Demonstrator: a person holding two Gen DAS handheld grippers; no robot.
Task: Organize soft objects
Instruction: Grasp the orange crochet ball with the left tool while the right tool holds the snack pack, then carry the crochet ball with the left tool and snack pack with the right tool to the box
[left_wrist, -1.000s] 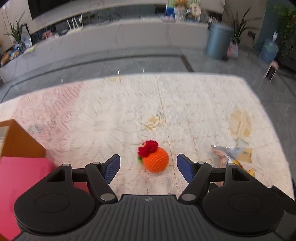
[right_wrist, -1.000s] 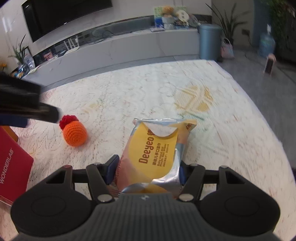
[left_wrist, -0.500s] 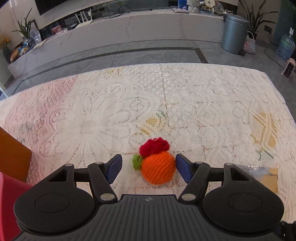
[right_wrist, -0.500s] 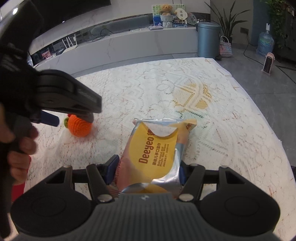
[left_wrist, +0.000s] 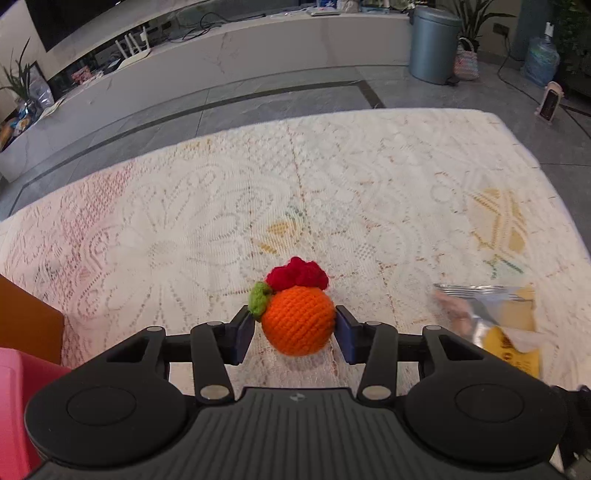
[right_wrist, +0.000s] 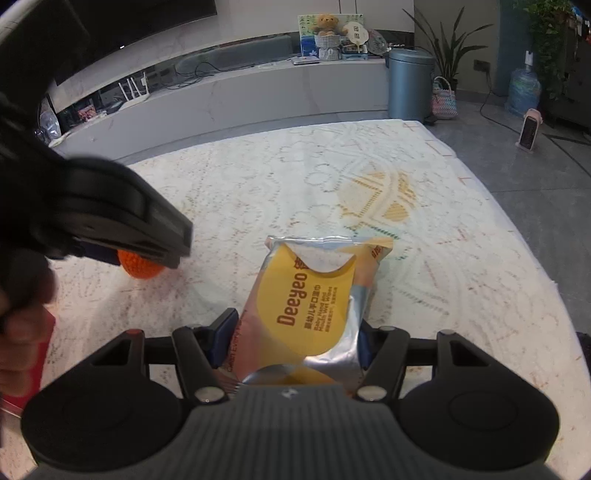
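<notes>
Left gripper tipped steeply down over the lace tablecloth; jaws roughly half spread and just closing in, crocheted orange squarely between them; right pad meeting the yarn at the ball's 3 o'clock flank, left pad brushing the green leaf at about 9 o'clock; whether the yarn is truly pressed yet, hard to call, so best read as first contact rather than a firm hold. Ball resting on the cloth, red crocheted tuft at its 12 o'clock, pointing away from the fingers; no long axis to speak of, a near sphere, so any squeeze line through the middle serves; pads sitting level with the widest part, which suits a soft thing likely to bulge and slip if pinched high.

Right gripper near mid spread and clamped on the Deeyeo wet-wipes pack; pack's near end between the pads, long axis running out toward 12 o'clock, slightly to 1, far crimped edge held just above the cloth or resting on it, not clear which.

In the right wrist view, orange at about 10 o'clock from the pack, mostly hidden under the left gripper; left hand plainly the nearer one. Red box at 8 o'clock of the left view, possibly the place for tidying; judged next: finish the squeeze, then lift.
</notes>
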